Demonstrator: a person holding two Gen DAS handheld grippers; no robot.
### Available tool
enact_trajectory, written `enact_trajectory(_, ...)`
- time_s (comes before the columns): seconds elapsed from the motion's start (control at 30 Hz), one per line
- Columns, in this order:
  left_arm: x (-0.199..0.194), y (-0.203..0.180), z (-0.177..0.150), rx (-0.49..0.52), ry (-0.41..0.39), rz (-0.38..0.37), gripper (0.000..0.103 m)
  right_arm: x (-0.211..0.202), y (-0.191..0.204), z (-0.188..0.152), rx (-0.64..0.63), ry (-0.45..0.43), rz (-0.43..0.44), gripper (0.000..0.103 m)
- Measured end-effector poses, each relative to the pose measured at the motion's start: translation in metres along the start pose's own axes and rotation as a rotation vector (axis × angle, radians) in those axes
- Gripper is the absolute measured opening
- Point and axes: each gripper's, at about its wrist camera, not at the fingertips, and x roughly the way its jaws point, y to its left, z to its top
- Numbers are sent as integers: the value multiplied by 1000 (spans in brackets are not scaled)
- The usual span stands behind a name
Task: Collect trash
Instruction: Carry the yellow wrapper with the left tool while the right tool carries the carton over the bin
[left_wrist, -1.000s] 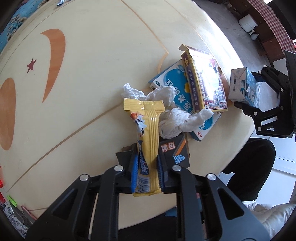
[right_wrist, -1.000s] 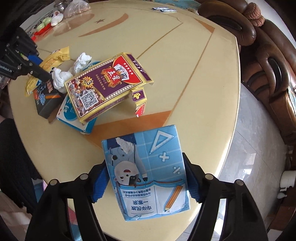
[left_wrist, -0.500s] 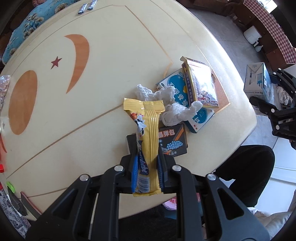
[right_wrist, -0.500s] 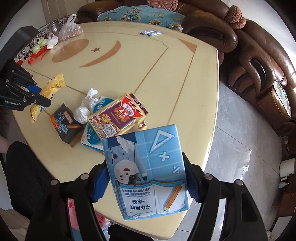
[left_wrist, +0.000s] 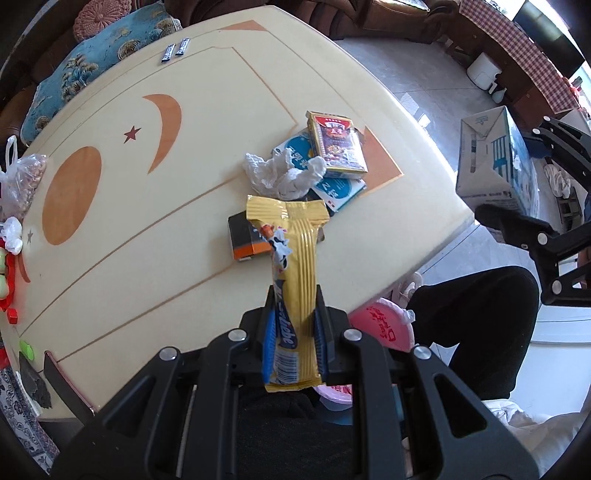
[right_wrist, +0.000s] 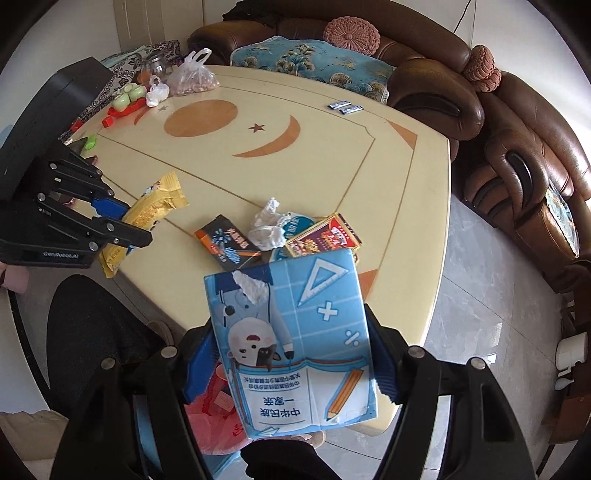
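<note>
My left gripper (left_wrist: 293, 332) is shut on a yellow snack wrapper (left_wrist: 295, 273) and holds it above the table's near edge; it also shows in the right wrist view (right_wrist: 122, 229). My right gripper (right_wrist: 288, 365) is shut on a blue milk carton (right_wrist: 295, 347), held off the table's edge, also seen in the left wrist view (left_wrist: 491, 166). On the cream table (left_wrist: 184, 166) lie a black-and-orange box (left_wrist: 247, 240), crumpled white tissue (left_wrist: 284, 173), a blue-and-white box (left_wrist: 336, 188) and a red card box (left_wrist: 338, 146).
A pink bag-lined bin (left_wrist: 384, 328) stands below the table edge, also in the right wrist view (right_wrist: 214, 417). A bag of nuts (right_wrist: 192, 79) and small items (right_wrist: 129, 98) sit at the table's far left. Two sachets (right_wrist: 345, 107) lie at the back. Brown sofas (right_wrist: 517, 147) stand behind.
Both grippers have lifted and pulled back from the table with their loads. The trash pile looks smaller and farther, and the pink bin has come into view below.
</note>
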Motion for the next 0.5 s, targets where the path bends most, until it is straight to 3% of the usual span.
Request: enact_trajectory(0.5, -7, -60, -75, 83, -45, -32, 18, -39, 69, -56, -38, -27, 23, 68)
